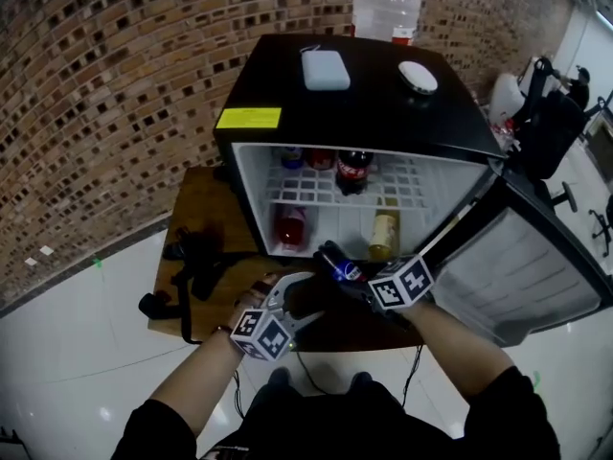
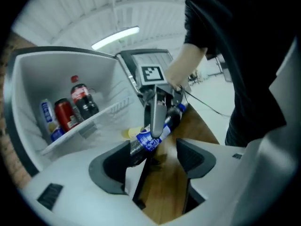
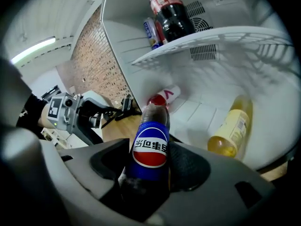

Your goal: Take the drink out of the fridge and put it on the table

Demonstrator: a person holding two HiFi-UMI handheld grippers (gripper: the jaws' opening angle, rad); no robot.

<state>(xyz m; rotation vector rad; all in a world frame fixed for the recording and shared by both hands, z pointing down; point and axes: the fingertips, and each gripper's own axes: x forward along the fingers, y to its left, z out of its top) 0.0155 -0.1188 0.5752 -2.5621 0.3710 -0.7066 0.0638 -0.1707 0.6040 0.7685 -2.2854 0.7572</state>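
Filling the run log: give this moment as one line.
right tongs: shut on cola bottle; left tongs: open; fridge: door open; cola bottle: over table

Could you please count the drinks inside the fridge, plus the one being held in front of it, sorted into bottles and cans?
Bottles: 4 (Pepsi bottle, cola bottle, yellow bottle, red bottle)
Cans: 2 (blue can, red can)
Total: 6
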